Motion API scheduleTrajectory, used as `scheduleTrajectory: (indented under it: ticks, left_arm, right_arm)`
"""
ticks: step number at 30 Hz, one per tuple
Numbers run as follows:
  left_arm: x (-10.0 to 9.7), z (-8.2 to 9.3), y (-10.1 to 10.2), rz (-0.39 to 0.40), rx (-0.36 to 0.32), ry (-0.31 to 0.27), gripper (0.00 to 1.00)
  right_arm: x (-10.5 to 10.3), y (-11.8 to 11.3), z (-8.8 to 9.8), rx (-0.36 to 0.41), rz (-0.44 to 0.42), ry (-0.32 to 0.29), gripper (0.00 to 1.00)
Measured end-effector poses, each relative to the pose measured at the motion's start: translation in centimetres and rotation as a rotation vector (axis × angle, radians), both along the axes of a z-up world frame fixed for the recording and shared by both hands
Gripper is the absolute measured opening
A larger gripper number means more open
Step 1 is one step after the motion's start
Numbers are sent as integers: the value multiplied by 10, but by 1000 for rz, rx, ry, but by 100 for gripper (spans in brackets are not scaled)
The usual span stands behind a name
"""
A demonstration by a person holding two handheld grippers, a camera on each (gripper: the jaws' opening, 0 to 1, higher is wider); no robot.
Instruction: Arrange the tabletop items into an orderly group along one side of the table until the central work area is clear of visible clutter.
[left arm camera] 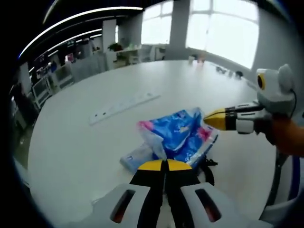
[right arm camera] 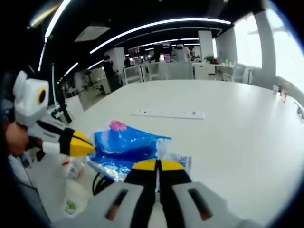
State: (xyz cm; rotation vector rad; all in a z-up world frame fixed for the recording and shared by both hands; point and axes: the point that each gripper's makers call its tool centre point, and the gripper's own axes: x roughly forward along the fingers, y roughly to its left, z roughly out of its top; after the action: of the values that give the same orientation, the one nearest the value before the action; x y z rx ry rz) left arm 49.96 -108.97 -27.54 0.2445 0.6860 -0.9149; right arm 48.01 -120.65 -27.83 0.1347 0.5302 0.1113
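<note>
Looks like we're at the start of a grab on the blue plastic bag (left arm camera: 183,135), which sits on the white table (left arm camera: 85,142) close to the near edge, w/ the power strip (left arm camera: 124,108) lying well apart further toward the middle. In the left gripper view the left gripper (left arm camera: 165,165) has its yellow-tipped jaws pressed together w/ nothing between them that I can make out, tips just at the near end of the bag, so clenched but empty afaict. The right gripper (left arm camera: 216,118) comes in from the right, tips also closed to a point, right at the bag's far corner; can't tell if it's actually touching or pinching film. Right gripper view backs this up: its own jaws are closed together just short of the bag (right arm camera: 124,145), and the left gripper (right arm camera: 80,142) pokes in beside the bag's edge. Bag is crumpled, lying flat-ish; in the left gripper view its long axis runs diagonally from near-left to far-right, pink end (left arm camera: 145,126) toward the left. There's a smaller pale packet (left arm camera: 135,156) tucked beside it and some black cable (left arm camera: 206,168) near it. Next move imo: one set of jaws has to open, get around a fold of the film, then drag or lift the bag toward one side. Film is slippery, so pinch a bunched bit.
</note>
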Motion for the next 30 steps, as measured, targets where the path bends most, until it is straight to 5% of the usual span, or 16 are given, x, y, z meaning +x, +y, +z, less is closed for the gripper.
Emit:
scheduleTrajectory:
  ticks: [30]
  left_arm:
    - [-30,34,-61,-54,-83,-24,0]
  right_arm:
    - [-36,-62,38,-24,-78,-61,0]
